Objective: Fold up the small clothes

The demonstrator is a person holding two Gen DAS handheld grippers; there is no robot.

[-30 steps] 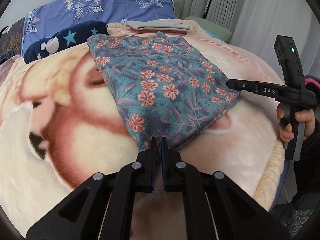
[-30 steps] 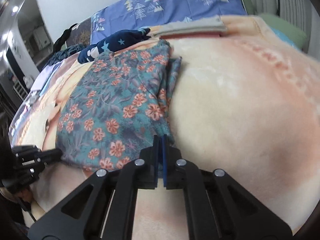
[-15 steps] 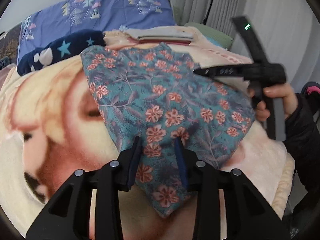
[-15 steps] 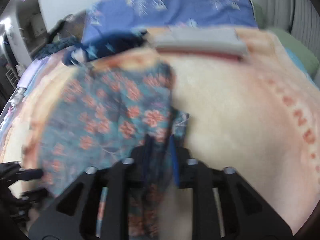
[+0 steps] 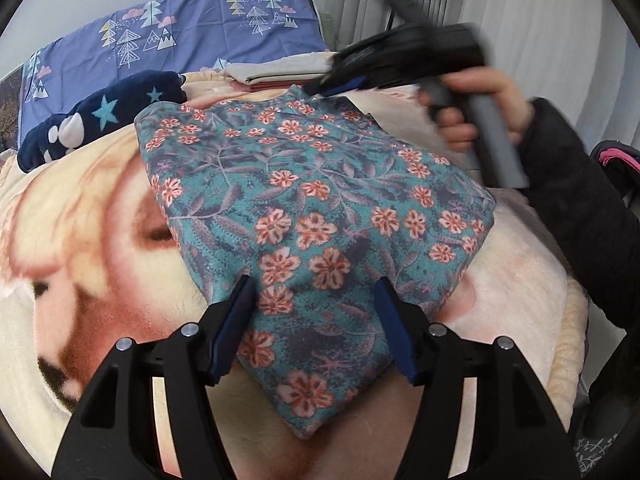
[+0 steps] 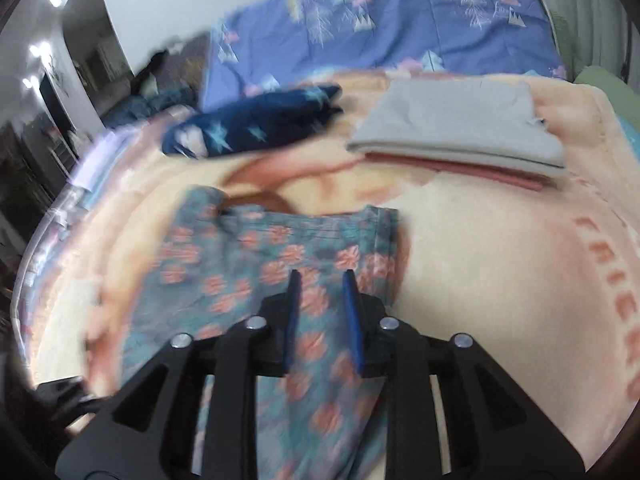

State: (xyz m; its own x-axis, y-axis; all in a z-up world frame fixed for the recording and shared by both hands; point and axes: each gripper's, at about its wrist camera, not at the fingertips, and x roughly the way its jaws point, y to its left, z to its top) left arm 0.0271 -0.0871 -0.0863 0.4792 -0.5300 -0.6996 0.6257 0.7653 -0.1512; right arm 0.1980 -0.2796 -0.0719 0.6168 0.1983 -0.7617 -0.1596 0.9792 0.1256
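A teal garment with coral flowers (image 5: 312,208) lies folded on the cream blanket (image 5: 100,240). My left gripper (image 5: 314,284) is open, its jaws wide apart over the garment's near corner. My right gripper (image 6: 320,274) is open too, its jaws a small way apart above the garment (image 6: 260,280) near its far edge. In the left wrist view the right gripper (image 5: 316,90) shows blurred at the garment's far right corner, held by a hand.
A folded grey cloth on a red one (image 6: 460,132) lies at the back right. A navy star-print garment (image 6: 256,126) lies at the back left, also in the left wrist view (image 5: 100,120). A purple tree-print pillow (image 5: 172,48) stands behind.
Both grippers were shut at the garment's near edge and have opened. The left one has moved forward over the near corner. The right one has moved forward to the garment's far edge.
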